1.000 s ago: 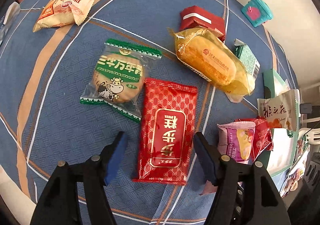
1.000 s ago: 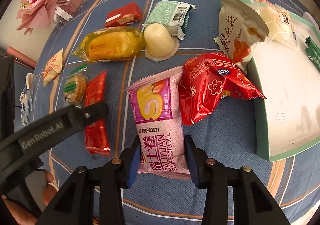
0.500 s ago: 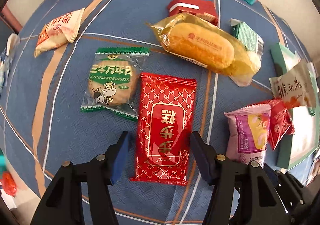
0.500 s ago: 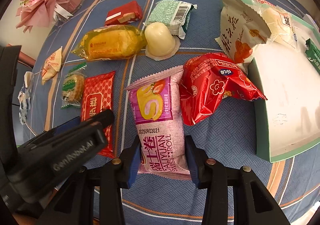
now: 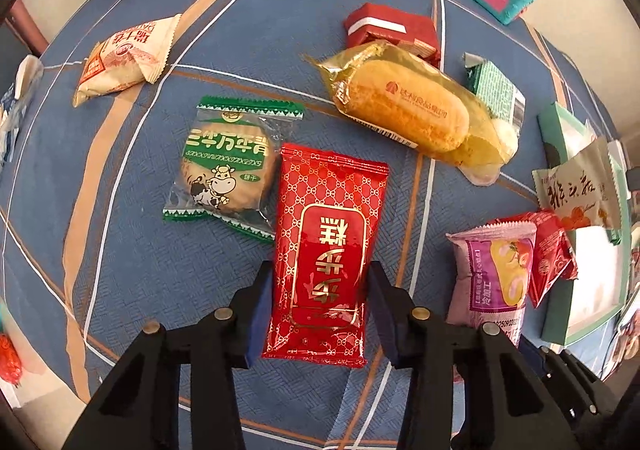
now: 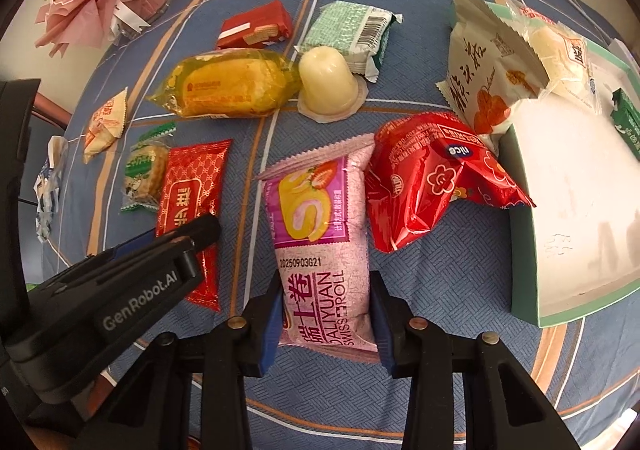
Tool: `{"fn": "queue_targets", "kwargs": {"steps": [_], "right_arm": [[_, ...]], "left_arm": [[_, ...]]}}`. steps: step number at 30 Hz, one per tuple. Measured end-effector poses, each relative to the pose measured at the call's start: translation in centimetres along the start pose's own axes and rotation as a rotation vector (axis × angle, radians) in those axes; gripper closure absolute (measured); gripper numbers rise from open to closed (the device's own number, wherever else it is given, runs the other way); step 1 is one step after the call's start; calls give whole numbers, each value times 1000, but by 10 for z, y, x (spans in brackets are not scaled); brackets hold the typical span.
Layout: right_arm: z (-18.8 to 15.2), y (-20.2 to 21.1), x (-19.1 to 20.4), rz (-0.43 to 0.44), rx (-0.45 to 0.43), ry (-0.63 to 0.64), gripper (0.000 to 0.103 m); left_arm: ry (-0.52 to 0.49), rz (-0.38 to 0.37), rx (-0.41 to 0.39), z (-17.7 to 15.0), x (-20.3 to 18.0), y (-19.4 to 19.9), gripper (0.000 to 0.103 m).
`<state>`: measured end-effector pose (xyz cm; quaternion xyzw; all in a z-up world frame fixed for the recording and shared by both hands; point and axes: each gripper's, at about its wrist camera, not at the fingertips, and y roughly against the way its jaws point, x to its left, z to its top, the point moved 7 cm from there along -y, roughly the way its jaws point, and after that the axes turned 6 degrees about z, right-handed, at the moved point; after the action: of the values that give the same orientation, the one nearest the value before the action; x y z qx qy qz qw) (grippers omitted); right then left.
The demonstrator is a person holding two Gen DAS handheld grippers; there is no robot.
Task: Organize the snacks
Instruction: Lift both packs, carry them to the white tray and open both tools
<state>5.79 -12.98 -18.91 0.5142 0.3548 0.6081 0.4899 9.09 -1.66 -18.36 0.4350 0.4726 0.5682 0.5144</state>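
Red foil packet point(image 5: 328, 250) sits between your left hand-held gripper point(image 5: 320, 314) pads; jaws closing, pads at the packet's near edges, and whether they press yet you can't tell from this view. Packet lies flat on the blue plaid cloth point(image 5: 160, 270), just right of the green cookie pack point(image 5: 230, 166), touching it. Right hand-held gripper point(image 6: 326, 324) is also closing, and its pads already clamp the near end of the pink swiss roll pack point(image 6: 320, 242). Red puffed bag point(image 6: 432, 186) lies just right of the roll, touching the teal-edged box point(image 6: 524, 290). Yellow cake pack point(image 6: 228, 86) and jelly cup point(image 6: 328, 84) sit further off.
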Motion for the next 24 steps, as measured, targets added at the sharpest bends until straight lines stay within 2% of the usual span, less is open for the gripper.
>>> {"fn": "queue_targets", "kwargs": {"steps": [9,16,20,24], "right_arm": [[7,23,13,61,-61,9,64],[18,58,18,102,-172,11,64],[21,71,9,87,-207,-4,64],[25,88,-16,73,-256,-62,64]], "left_arm": [[68,-49,-67,4,8,30,57],[102,-59,-184,12,16,66,57],[102,-69,-248,14,18,81,57],[45,-86,-295,13,2,94,57]]}}
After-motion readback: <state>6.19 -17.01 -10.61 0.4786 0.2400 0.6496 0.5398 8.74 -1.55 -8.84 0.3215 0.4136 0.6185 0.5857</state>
